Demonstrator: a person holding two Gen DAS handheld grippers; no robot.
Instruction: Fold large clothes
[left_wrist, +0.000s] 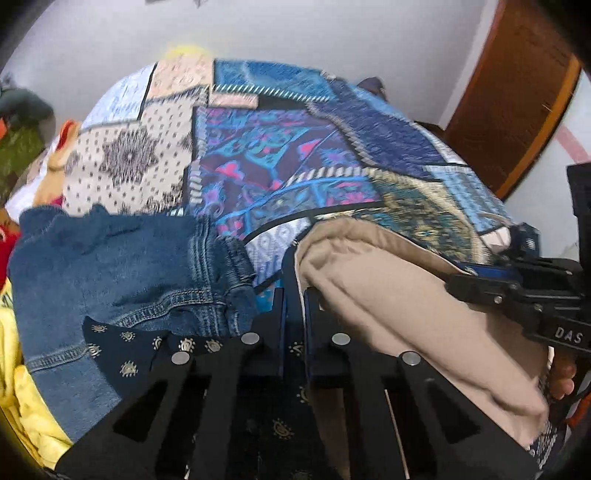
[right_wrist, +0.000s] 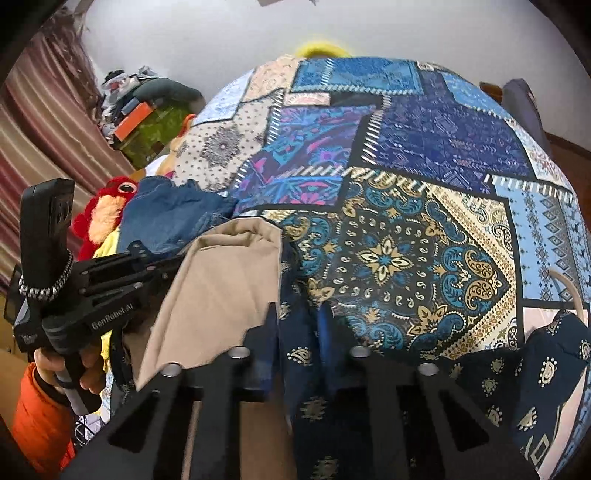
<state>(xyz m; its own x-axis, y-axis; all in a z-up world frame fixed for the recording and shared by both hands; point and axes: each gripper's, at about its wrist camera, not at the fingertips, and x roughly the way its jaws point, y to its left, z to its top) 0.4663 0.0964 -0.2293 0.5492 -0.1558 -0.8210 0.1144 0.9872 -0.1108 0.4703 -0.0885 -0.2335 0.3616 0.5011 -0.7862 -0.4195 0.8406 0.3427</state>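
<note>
Left wrist view — the left tool (left_wrist: 293, 295) points down at a bed covered by a patchwork bedspread (left_wrist: 280, 155) in blues, purples and cream. Its jaws are clenched on an edge of the dark navy garment (left_wrist: 125, 354) with small gold motifs; a strip of that navy cloth shows pinched between the pads. Right beside the tool, on its right, lies a beige fabric (left_wrist: 388, 302), bunched in thick folds and touching the tool's right finger. To the tool's left, a denim garment (left_wrist: 122, 266) lies crumpled on the bedspread, the navy cloth overlapping its near edge. Yellow cloth (left_wrist: 22, 398) sits at the far left, beyond the denim. The right tool (left_wrist: 476, 271) enters from the right edge, at the far side of the beige fabric, a hand (left_wrist: 561, 376) below it.

Right wrist view — the right tool (right_wrist: 299, 332) is likewise clenched on the navy garment (right_wrist: 306, 387), cloth gathered between the pads. The beige fabric (right_wrist: 221, 288) lies just left of this tool; the left tool (right_wrist: 162, 267) reaches in at its left edge, held by a hand (right_wrist: 66, 365) with an orange sleeve (right_wrist: 40, 413). A red plush toy (right_wrist: 107, 210) and the denim (right_wrist: 173, 214) lie beyond the beige fabric. More navy cloth drapes at the lower right over the bedspread (right_wrist: 406, 240).
</note>
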